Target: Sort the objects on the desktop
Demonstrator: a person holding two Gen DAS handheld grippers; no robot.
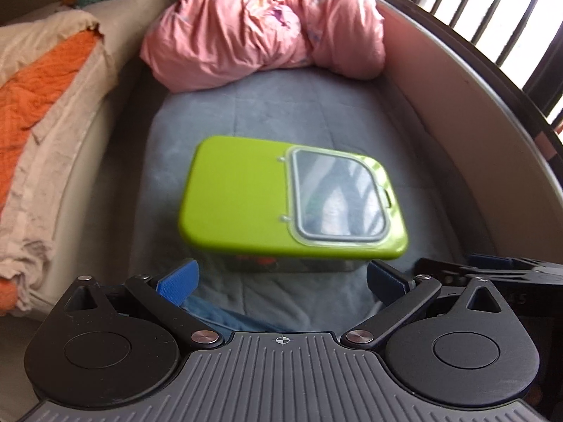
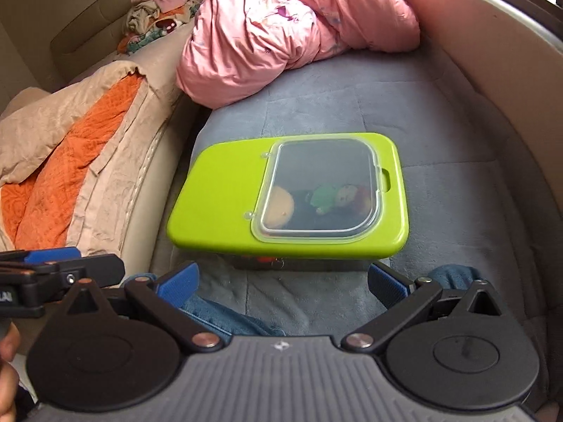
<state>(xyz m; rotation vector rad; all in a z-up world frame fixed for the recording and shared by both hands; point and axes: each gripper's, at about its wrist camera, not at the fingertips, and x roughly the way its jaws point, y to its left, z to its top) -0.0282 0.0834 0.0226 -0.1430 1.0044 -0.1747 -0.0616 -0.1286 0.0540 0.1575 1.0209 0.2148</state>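
Both my grippers, left (image 1: 281, 283) and right (image 2: 283, 283), hover with fingers spread, empty, over the green-lidded box (image 2: 225, 204) on the grey bed (image 2: 457, 183).

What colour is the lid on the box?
The lid is bright lime green, with a clear window in it. The right wrist view shows it best.

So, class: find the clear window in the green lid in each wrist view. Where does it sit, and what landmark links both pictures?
Left wrist view: clear window right of centre, on the green lid's right half.
Right wrist view: clear window centre, again the lid's right half, toys visible beneath.
Shared landmark: pink bedding behind the box.
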